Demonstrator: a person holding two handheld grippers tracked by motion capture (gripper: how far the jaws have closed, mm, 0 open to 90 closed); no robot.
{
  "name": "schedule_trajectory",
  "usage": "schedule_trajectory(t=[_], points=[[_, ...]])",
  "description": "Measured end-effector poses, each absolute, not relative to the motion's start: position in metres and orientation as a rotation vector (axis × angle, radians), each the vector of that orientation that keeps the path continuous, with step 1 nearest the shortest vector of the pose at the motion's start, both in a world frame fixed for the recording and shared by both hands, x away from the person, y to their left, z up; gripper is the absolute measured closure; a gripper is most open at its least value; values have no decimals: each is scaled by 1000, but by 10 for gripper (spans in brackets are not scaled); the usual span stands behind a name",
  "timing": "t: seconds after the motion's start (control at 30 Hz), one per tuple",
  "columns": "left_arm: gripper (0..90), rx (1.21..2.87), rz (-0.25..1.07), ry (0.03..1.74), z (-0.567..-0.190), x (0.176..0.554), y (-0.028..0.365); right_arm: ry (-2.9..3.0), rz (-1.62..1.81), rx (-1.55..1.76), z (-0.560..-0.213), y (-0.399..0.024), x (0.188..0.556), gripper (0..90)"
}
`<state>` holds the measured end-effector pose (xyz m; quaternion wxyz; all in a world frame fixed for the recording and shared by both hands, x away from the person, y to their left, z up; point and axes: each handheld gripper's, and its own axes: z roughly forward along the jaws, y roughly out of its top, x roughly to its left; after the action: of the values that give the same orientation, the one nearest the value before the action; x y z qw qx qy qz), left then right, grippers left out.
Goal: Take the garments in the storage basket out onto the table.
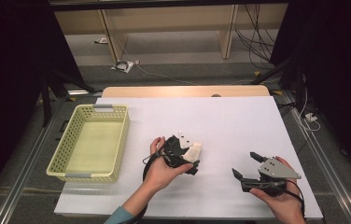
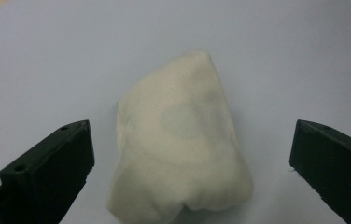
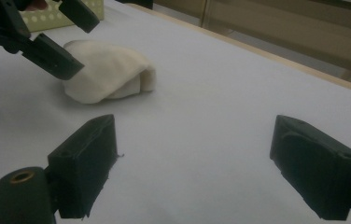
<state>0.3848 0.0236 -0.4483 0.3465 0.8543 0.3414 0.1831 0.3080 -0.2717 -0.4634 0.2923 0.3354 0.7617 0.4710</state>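
**Left jaws wide around cream cloth lump, right gripper idle**

Cream-white soft crumpled cloth lump (image 1: 193, 151) lies on the white-covered bench (image 1: 239, 121), about mid-bench, slightly toward the person's side. Left gripper (image 1: 190, 158), black, held in the left hand (image 1: 160, 169), sits right at the lump. In the left gripper view the cloth lump (image 2: 183, 149) is between the two black jaws, centred, with a clear gap of white bench on each side: pads not pressing on it. Jaws stand wide. From the right gripper view the left gripper (image 3: 59, 39) hangs over the near-left end of the lump (image 3: 110, 72); one jaw tip looks to be just at the fabric, but touching or a hair above, cannot tell from that angle. The lump rests flat on the bench, folded edge toward its right end in that view.

Right gripper (image 1: 244, 164), black with a grey three-cornered plate on top, is in the right hand (image 1: 283, 203) near the bench's front right, well apart from the cloth. Its jaws are wide too, nothing between them, bare bench surface (image 3: 197, 154) below.

Pale yellow-green perforated plastic basket (image 1: 92, 142) stands at the bench's left edge, well apart from the cloth; inside looks bare.
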Motion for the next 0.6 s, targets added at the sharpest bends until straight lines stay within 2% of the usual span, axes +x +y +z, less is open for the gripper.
schedule_trajectory(t=[0.6], points=[[0,2103,427,830,-450,346,93,2042,1243,939,-469,-273,317,156]])
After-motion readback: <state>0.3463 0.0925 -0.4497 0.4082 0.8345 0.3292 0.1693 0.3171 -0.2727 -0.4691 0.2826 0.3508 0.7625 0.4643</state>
